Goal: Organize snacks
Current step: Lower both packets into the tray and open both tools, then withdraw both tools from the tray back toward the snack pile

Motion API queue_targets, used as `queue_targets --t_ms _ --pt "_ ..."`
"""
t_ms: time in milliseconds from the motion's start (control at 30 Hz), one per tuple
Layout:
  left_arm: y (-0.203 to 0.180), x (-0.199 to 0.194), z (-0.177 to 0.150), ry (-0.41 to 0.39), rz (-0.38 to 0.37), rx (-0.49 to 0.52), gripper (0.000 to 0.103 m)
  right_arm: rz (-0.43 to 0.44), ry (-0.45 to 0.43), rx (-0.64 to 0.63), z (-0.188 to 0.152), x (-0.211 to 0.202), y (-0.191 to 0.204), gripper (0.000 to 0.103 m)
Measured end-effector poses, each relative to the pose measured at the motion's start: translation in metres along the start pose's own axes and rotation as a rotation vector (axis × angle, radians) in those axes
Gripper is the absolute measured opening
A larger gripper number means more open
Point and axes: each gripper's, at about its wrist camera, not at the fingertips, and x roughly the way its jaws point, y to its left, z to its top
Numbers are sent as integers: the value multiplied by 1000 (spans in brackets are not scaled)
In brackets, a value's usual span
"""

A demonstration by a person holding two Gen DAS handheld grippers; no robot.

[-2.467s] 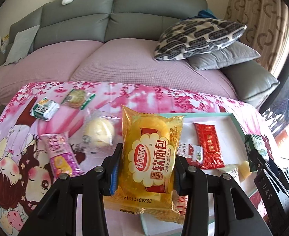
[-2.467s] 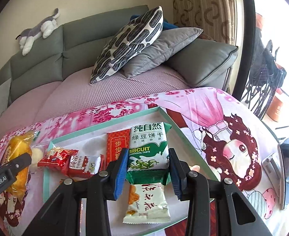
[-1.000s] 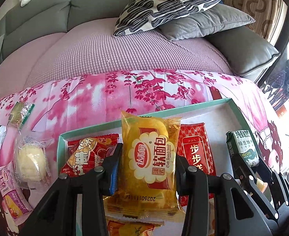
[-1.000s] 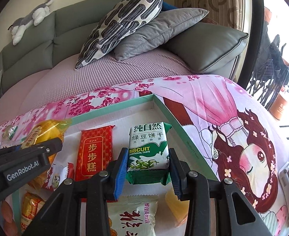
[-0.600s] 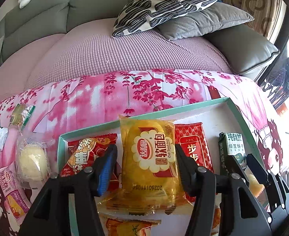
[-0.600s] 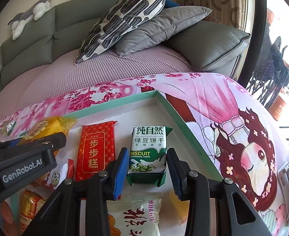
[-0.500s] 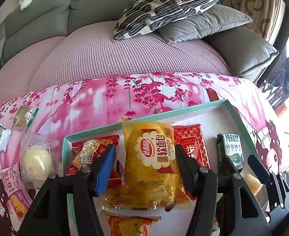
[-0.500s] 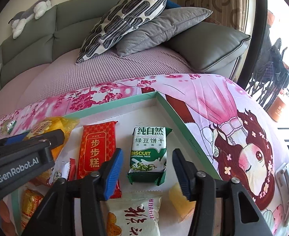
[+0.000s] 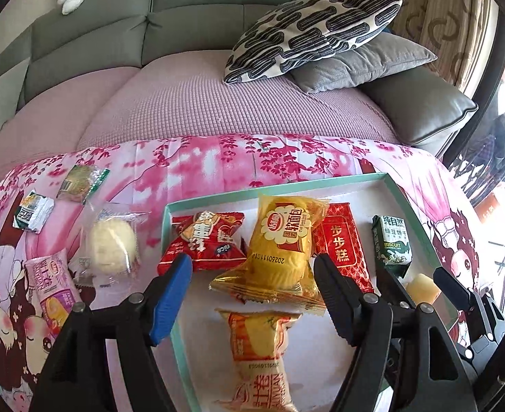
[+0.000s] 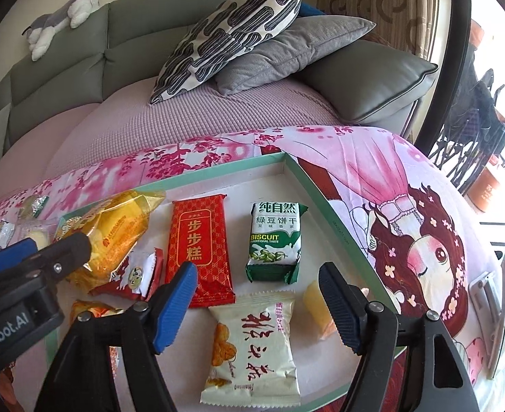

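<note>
A teal-rimmed white tray (image 9: 324,185) (image 10: 307,178) holds several snacks. The yellow soft-bread pack (image 9: 281,243) (image 10: 115,226) lies in it, leaning on a red pack (image 9: 204,240) and the red cake bar (image 9: 340,243) (image 10: 199,247). The green biscuit pack (image 9: 391,243) (image 10: 274,240) lies flat by the tray's right wall. My left gripper (image 9: 252,271) is open and empty just behind the bread. My right gripper (image 10: 257,281) (image 9: 412,279) is open and empty behind the biscuit pack. A white cracker pack (image 10: 252,346) and an orange pack (image 9: 259,353) lie nearest.
Loose snacks lie on the pink cartoon cloth left of the tray: a round bun (image 9: 111,247), a pink pack (image 9: 51,285), a small white pack (image 9: 32,211), a green-edged pack (image 9: 80,180). A yellow jelly cup (image 10: 316,304) sits in the tray. A sofa (image 9: 218,96) with pillows stands behind.
Both grippers opened, releasing the bread and the biscuit pack into the tray, then drew back toward me. The bread settled tilted on its neighbours.
</note>
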Motion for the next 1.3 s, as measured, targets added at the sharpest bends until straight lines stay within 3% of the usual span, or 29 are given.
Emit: queue_targets --t_ms 333,633,700,767,800,1167,1300 --pt "32 -32 -24 -28 33 -64 74 9 32 4 -11 -16 3 77" --pt "58 -28 -34 -21 73 -128 74 2 53 7 -12 -15 7 77" --pt "63 -23 -37 -8 89 -136 75 -3 62 3 -13 -13 9 84" --pt "67 -19 -40 1 112 -144 91 -9 63 -3 -14 -12 12 98" --pt "70 -18 -41 -3 121 -149 93 -14 57 -7 -14 -12 13 103" --pt "87 -20 -45 -16 111 -211 98 -24 47 -26 -15 -17 20 103" --pt "102 -27 -46 -18 154 -240 98 -3 39 -40 -17 -22 30 103"
